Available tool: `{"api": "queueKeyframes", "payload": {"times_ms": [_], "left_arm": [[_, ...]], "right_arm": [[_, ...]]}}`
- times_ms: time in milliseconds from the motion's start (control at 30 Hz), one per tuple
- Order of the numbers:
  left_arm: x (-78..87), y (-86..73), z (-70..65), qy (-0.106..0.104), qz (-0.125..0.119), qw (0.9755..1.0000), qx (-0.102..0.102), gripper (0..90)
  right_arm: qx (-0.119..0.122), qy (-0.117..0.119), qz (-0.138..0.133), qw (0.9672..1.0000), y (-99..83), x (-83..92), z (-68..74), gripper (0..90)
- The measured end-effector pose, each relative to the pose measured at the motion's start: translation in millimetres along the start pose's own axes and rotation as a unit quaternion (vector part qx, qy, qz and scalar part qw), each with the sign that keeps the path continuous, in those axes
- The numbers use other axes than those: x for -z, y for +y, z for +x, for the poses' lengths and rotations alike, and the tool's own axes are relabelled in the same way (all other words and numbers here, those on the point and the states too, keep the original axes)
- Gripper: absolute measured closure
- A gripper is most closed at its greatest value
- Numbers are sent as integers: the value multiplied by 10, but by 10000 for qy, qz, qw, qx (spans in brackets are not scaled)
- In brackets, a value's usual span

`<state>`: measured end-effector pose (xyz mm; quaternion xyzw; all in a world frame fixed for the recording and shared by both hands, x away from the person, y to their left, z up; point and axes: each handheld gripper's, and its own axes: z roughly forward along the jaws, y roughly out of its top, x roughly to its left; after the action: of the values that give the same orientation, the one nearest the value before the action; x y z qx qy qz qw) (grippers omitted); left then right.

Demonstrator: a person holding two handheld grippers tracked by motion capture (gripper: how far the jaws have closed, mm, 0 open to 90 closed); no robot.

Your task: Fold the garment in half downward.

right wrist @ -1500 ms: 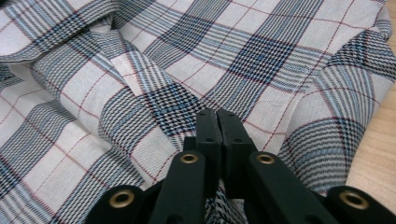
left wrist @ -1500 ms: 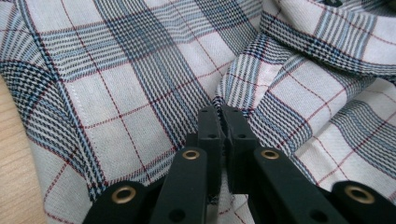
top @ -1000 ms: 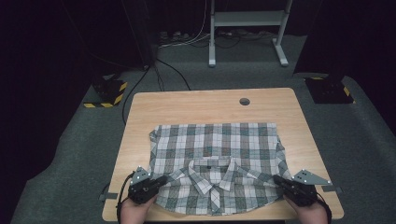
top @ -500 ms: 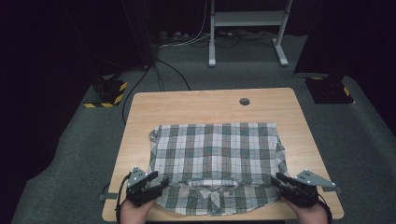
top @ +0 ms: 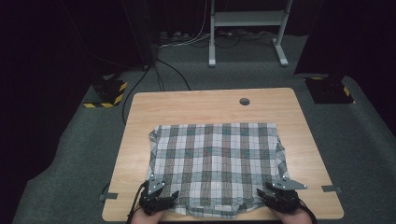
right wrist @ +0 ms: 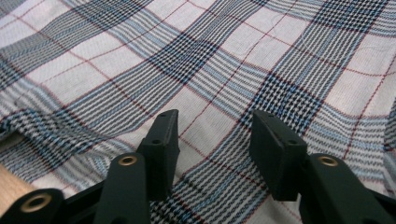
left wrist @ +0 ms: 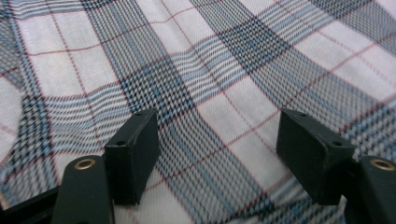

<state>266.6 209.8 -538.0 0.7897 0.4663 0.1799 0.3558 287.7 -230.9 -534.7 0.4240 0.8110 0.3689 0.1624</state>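
Note:
A plaid shirt point(top: 217, 163) lies folded in a flat rectangle on the wooden table point(top: 210, 107), reaching almost to the near edge. My left gripper point(top: 169, 198) rests at its near left corner and my right gripper point(top: 267, 195) at its near right corner. Both sets of jaws have just been opening. In the left gripper view the left gripper point(left wrist: 219, 128) stands open over the plaid cloth point(left wrist: 233, 60), with nothing pinched. The right gripper point(right wrist: 215, 128) is likewise open just above the cloth point(right wrist: 187, 56), and bare table wood point(right wrist: 8, 186) shows at the lower left.
A round cable hole point(top: 244, 101) sits near the table's far edge. On the floor beyond stand a white desk frame point(top: 212, 58), cables point(top: 173, 70) and two black blocks with yellow stripes point(top: 108, 92) point(top: 329, 89).
Both grippers drew the top layer of cloth down toward the near edge, covering the collar that showed before. Their jaws then opened and let the cloth go.

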Motion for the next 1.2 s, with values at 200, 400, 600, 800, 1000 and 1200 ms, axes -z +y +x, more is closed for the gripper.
{"api": "queueKeyframes", "payload": {"times_ms": [200, 400, 600, 800, 1000, 1200], "left_arm": [[19, -54, 7, 7, -104, 9999, 10, 250], [38, -45, 7, -6, -140, 9999, 48, 210], [15, 90, 45, 91, -332, 9993, 133, 169], [-148, 224, 127, 366, -214, 9987, 293, 165], [-210, 171, 130, 597, 9, 9982, 92, 186], [-198, 144, 110, 558, -35, 9984, 93, 204]], "right_arm": [[87, -96, -19, 9999, -27, 5, 58, 448], [209, -172, -223, 9994, 2, -8, 124, 343], [48, -131, -383, 9992, 108, -57, 137, 255], [-58, -83, -280, 9996, 298, -239, 162, 166], [-38, -151, 196, 9997, 391, -429, 200, 78], [107, -268, 284, 9992, 326, -460, 249, 34]]}}
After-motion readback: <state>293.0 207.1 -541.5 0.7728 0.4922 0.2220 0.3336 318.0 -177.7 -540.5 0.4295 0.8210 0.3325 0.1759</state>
